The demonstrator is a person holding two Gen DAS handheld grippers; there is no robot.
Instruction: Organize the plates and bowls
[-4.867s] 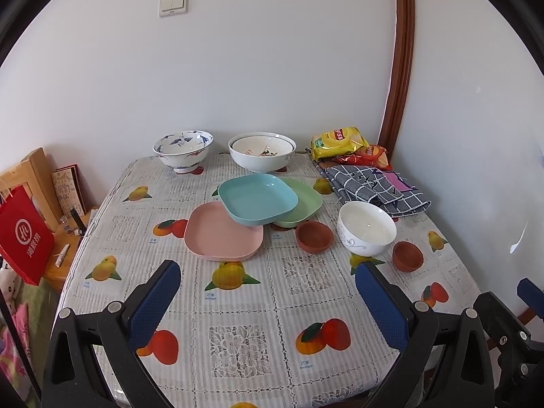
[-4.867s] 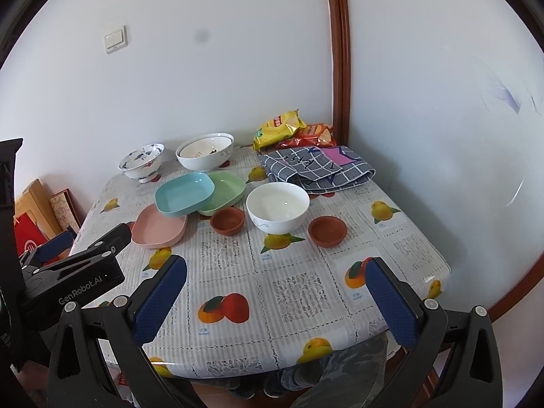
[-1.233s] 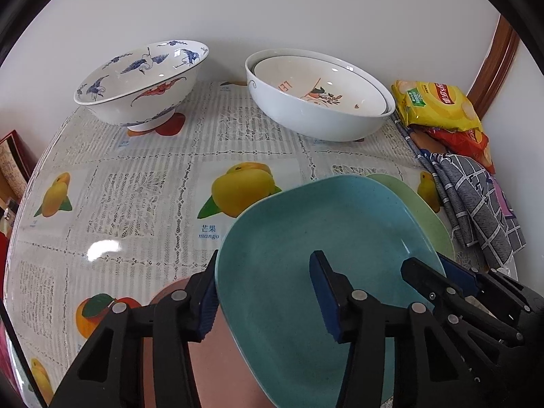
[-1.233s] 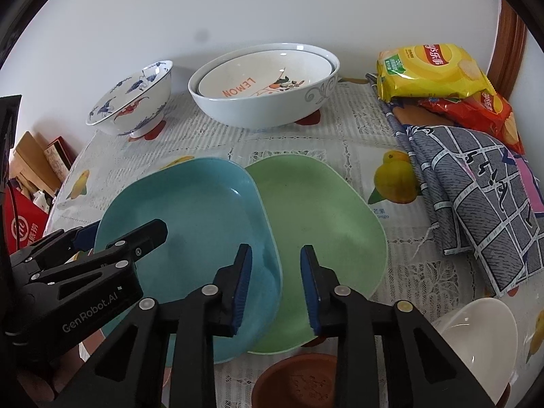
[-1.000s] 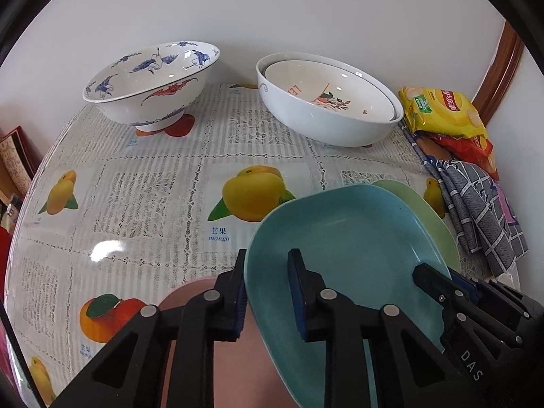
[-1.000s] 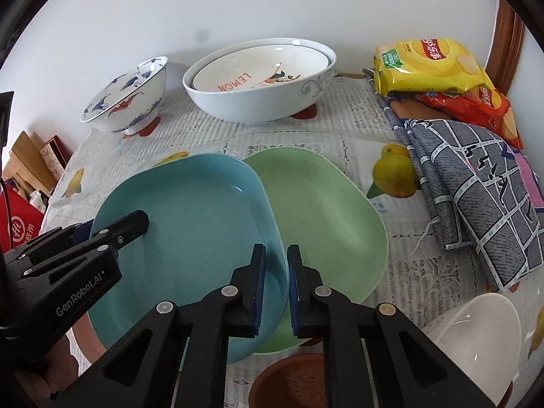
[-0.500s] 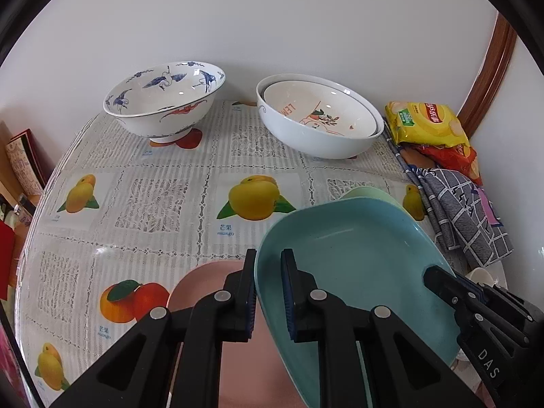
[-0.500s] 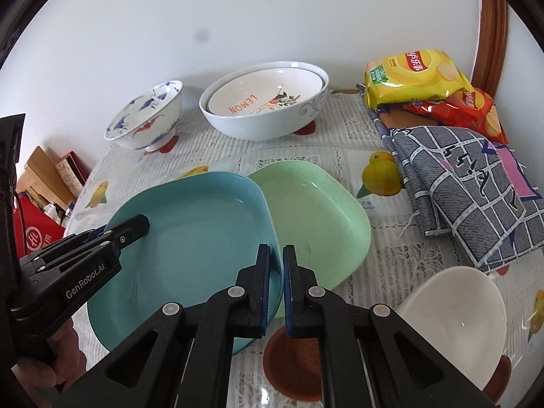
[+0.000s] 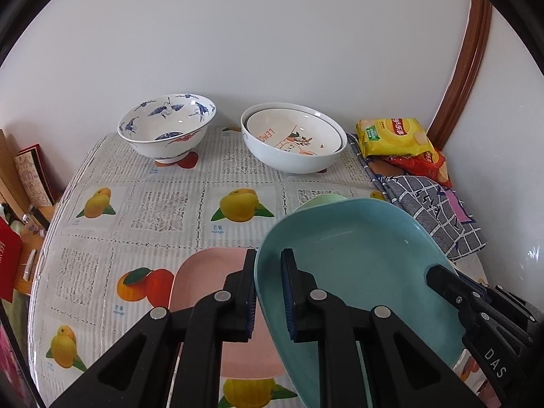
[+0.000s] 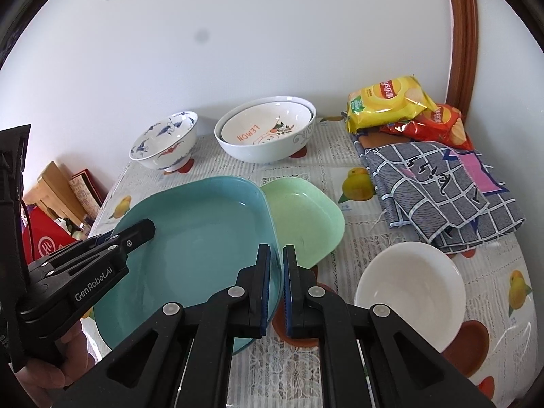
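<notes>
Left wrist view: both the left gripper (image 9: 268, 285) and right gripper (image 10: 276, 280) are pinching the square teal plastic plate (image 10: 200, 238), now lifted higher above the tabletop's (image 9: 163, 204) middle, revealing more pink plate (image 9: 204, 272).

On the tabletop (image 9: 159, 204), a footed bowl (image 9: 166, 129) stands at the back left, with two nested bowls (image 9: 292, 142) to its right. Snack bags (image 10: 391, 105) lie in the back right corner, and a folded cloth (image 10: 442, 187) lies before them. The raised plate (image 10: 197, 238) hangs over the middle, the left tongs (image 9: 268, 292) pinching its left rim and the right tongs (image 10: 276, 289) its right. One flat plate (image 9: 204, 278) lies below on its left, another (image 10: 302, 217) on its right. Nearer right sits a deep bowl (image 10: 408, 285).
</notes>
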